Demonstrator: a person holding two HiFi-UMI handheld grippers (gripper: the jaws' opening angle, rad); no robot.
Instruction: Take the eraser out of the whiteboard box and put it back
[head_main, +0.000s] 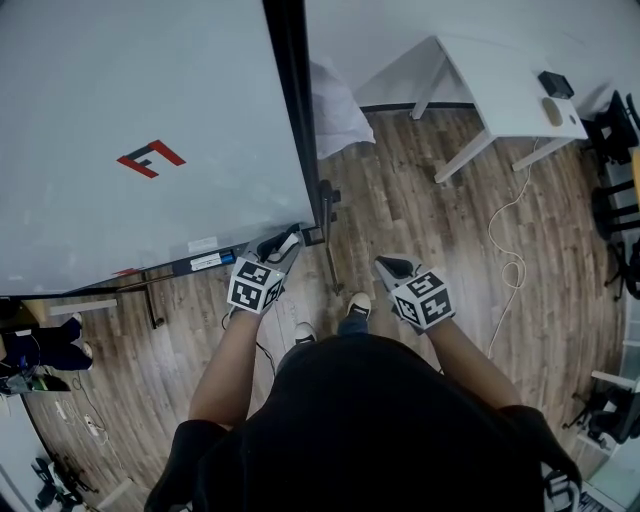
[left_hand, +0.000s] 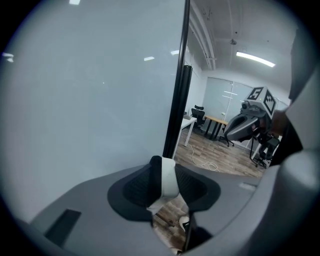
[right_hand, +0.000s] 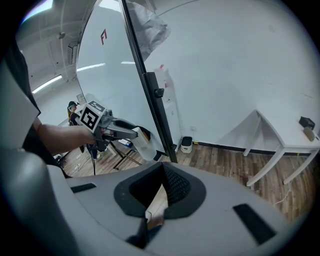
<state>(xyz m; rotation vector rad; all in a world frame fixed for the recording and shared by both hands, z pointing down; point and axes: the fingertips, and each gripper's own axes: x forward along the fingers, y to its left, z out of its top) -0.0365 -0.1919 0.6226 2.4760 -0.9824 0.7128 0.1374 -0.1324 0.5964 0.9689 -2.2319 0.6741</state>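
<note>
The white eraser (left_hand: 168, 179) sits between the dark pads of my left gripper (left_hand: 167, 175), which is shut on it. In the head view that gripper (head_main: 283, 246) holds the eraser (head_main: 289, 242) at the whiteboard's (head_main: 130, 120) lower right corner, just right of the tray box (head_main: 200, 262) along its bottom edge. The right gripper view shows the left gripper (right_hand: 131, 133) from the side, with the eraser (right_hand: 143, 145) sticking out beside the black frame post (right_hand: 152, 95). My right gripper (head_main: 391, 268) hangs apart over the floor, jaws together and holding nothing (right_hand: 161, 172).
A white table (head_main: 510, 85) stands at the far right with a small device on it. A pale cable (head_main: 510, 240) loops across the wood floor. The whiteboard stand's legs (head_main: 150, 300) reach out below the board. Office chairs (head_main: 612, 130) line the right edge.
</note>
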